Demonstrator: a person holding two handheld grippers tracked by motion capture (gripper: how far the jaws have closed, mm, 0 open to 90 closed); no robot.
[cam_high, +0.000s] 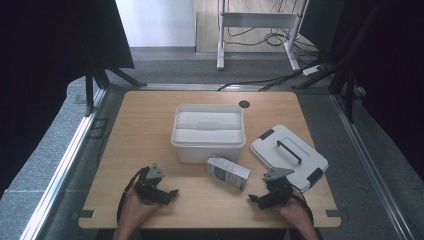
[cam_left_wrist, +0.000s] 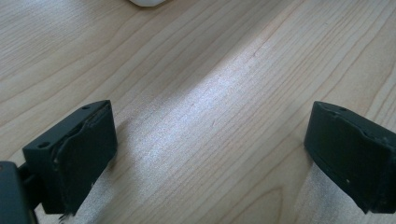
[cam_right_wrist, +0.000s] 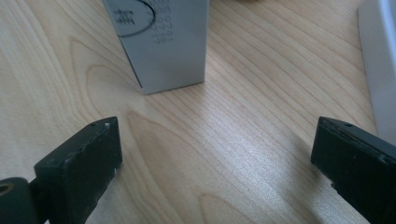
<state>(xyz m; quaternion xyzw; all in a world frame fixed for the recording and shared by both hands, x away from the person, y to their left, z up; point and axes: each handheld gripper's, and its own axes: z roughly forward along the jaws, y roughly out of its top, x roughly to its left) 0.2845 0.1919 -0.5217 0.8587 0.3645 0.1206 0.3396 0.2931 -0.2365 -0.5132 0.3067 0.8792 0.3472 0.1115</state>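
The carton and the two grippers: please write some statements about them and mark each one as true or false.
1. The grey carton lies on its side on the table. True.
2. The right gripper is shut on the carton. False: its jaws stand open, apart from it.
3. The white bin has its lid on. False: the lid lies on the table beside it.
4. The left gripper is open, with bare wood between its jaws. True.

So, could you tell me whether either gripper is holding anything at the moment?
Nothing is held: left gripper and right gripper are both open above the table.
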